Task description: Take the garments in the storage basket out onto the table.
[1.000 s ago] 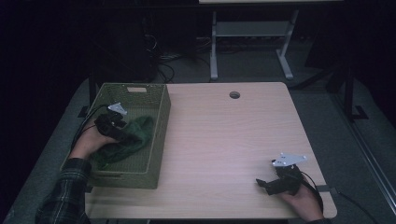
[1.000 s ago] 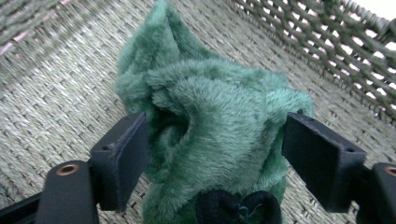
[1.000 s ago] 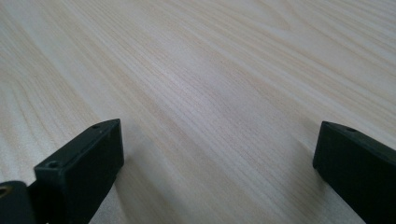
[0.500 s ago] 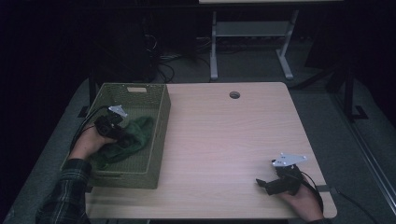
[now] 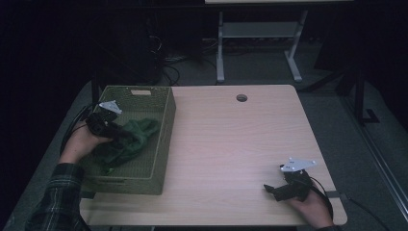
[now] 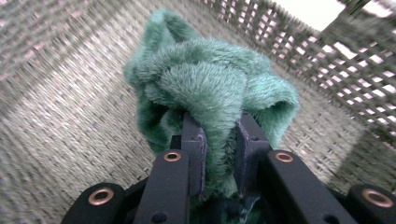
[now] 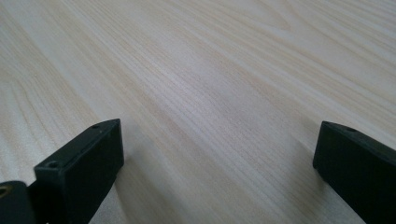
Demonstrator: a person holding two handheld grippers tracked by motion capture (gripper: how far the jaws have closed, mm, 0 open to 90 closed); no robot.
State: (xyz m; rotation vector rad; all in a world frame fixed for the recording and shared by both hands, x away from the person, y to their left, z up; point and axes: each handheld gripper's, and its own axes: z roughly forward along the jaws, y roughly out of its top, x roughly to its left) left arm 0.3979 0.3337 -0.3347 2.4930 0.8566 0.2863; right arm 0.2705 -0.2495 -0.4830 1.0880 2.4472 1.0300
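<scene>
At the left side of the pale wooden counter (image 5: 231,144) stands an olive-green woven basket (image 5: 163,139), and inside it lies a fluffy dark-green plush cloth (image 5: 132,142). The left gripper (image 5: 113,132) reaches into the basket from the near left, and its jaws have just been closing; in the left gripper view they are clamped on a thick fold of the cloth (image 6: 210,93), the fur bulging out between and above the two black fingers (image 6: 194,149). The rest of the cloth droops toward the basket floor, so I judge the step in hand to be the grab-and-lift out of the basket. The next move, I think, calls for a straight raise until the hanging cloth clears the basket's right wall, then a carry over the bare counter. The right gripper (image 5: 276,190) rests at the near right corner of the counter, its jaws wide apart with nothing between them.
</scene>
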